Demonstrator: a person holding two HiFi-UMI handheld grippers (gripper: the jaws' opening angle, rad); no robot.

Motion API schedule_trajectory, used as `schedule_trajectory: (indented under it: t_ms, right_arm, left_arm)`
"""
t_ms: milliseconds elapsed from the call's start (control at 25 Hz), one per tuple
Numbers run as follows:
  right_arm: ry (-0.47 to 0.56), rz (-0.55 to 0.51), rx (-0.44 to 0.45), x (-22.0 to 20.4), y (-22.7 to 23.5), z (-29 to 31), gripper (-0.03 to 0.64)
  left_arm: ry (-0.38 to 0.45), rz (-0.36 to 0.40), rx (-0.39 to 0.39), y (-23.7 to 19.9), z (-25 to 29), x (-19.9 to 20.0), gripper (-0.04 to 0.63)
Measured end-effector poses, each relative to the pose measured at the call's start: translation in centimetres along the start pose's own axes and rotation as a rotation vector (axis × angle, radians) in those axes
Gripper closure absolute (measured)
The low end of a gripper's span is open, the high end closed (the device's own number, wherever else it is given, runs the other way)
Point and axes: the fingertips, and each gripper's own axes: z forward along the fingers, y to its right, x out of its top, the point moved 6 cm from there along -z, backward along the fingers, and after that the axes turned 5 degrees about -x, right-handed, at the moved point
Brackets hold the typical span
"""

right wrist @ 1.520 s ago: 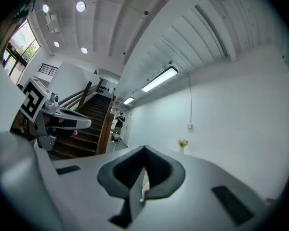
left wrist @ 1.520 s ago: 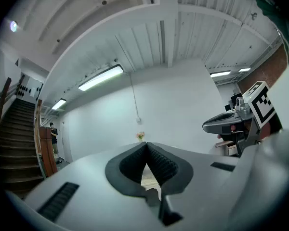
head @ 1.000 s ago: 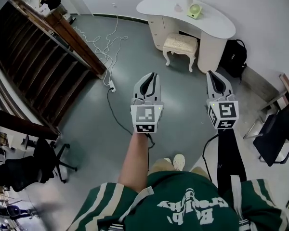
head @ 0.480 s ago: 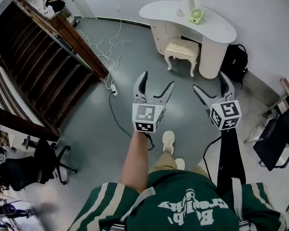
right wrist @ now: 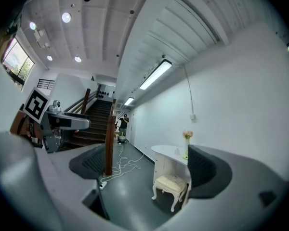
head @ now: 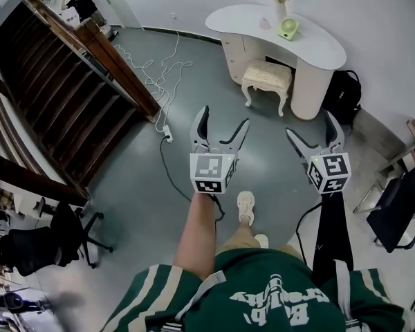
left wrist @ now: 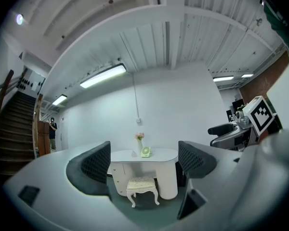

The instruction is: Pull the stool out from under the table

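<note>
- Head view: your left gripper (head: pixel 225 116) and right gripper (head: pixel 310 124) are held out side by side over the grey floor (head: pixel 124 185). Both have their fingers spread, with nothing between them. The stool (head: pixel 266 78) is at 1 o'clock from the left gripper, seat partly under the white table (head: pixel 249 21), well apart from both grippers. Only this view shows the black bag (head: pixel 344 94) at the table's 3 o'clock end and your shoe (head: pixel 245 206).
- Left gripper view: jaws wide apart, empty. The stool sits framed between them, low at 6 o'clock. The green fan (left wrist: pixel 146 151) and flower vase (left wrist: pixel 139 143) on the table are seen side-on. The right gripper is at 3 o'clock.
- Right gripper view: jaws wide apart, empty. The stool is close to the 3 o'clock finger. This view shows the white floor cable (right wrist: pixel 118 167), which the left gripper view doesn't. The left gripper is at 9 o'clock.
</note>
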Motion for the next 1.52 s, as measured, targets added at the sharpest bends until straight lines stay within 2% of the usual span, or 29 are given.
schedule_trajectory:
  t_ms: [600, 920, 1520]
  right_arm:
    - [-0.033, -0.049, -0.02, -0.7, 1.4, 5.7, 0.089]
    - [-0.041, -0.083, -0.051, -0.3, 3.7, 11.3, 0.092]
    - [-0.081, -0.064, -0.145, -0.9, 7.0, 24.1, 0.1]
  left_arm:
    - [-0.009, 0.008, -0.051, -3.2, 5.6, -2.4, 0.172]
    - [-0.013, 0.002, -0.084, -6.0, 11.9, -3.2, 0.172]
    - [0.005, -0.027, -0.174, -14.2, 24.6, -4.4, 0.172]
